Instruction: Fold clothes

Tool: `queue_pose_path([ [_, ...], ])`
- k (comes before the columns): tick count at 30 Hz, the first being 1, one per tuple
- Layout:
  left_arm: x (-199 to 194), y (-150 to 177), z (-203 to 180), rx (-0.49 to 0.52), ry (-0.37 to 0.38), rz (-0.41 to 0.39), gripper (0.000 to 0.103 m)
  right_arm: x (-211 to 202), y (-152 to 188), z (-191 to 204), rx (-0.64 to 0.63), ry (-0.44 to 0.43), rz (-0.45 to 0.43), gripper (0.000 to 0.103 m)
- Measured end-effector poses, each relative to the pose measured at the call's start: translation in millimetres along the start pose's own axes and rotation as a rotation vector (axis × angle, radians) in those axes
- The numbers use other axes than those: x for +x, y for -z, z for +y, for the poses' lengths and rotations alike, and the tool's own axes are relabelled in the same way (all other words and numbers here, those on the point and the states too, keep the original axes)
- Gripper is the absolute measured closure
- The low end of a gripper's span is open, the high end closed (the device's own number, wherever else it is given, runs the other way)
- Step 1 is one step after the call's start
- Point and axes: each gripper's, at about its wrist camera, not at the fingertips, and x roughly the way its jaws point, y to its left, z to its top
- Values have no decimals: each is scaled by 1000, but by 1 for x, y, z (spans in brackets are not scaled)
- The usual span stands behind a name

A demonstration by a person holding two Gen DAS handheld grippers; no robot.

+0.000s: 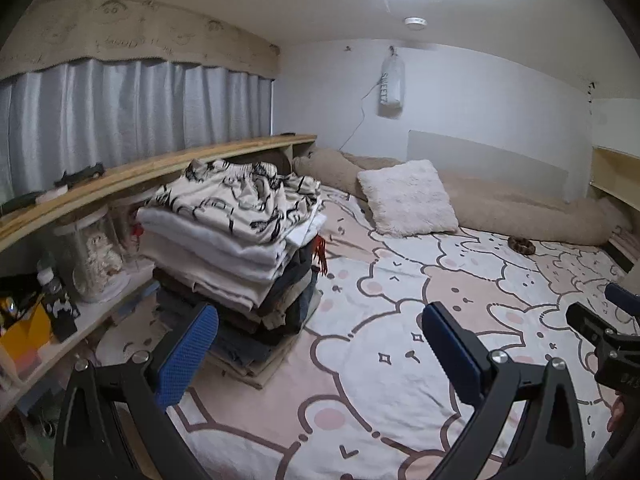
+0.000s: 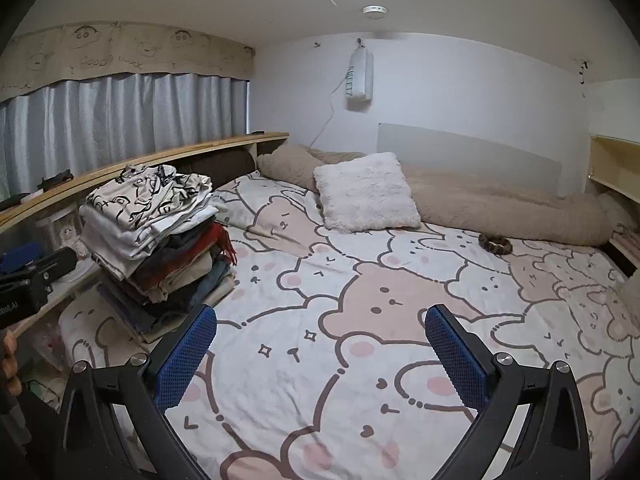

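A tall stack of folded clothes (image 1: pixel 240 248) stands on the left side of the bed, topped by a white garment with black print (image 1: pixel 240 196); it also shows in the right wrist view (image 2: pixel 160 240). My left gripper (image 1: pixel 320 332) is open and empty, hovering over the bedsheet just right of the stack's base. My right gripper (image 2: pixel 320 340) is open and empty above the middle of the bed. The right gripper's body shows at the right edge of the left wrist view (image 1: pixel 612 340). The left gripper's body shows at the left edge of the right wrist view (image 2: pixel 32 280).
The bear-print bedsheet (image 2: pixel 360 280) covers the bed. A fluffy white pillow (image 2: pixel 366 192) and a beige rolled blanket (image 2: pixel 500 204) lie at the head. A brown scrunchie (image 2: pixel 496 243) lies near them. A wooden shelf (image 1: pixel 120 180) with jars runs along the left.
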Motion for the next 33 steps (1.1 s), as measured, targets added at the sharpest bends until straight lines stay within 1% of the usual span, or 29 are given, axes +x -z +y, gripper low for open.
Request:
queue_pose_path([
  [3,0,4,0,-3,-6,6,0,-3,-1,3,-13,3,-7,0],
  [7,-1,7,-2,22,-16,2,0,-5,0,8,-26,3,-13,0],
  [22,-1,8,1,20,-19,6,0,1,1,20,-52,-17,-2,0],
  [33,-4,9,-5,44,-11,-7,0,4,3,24,-66,-14,8,0],
])
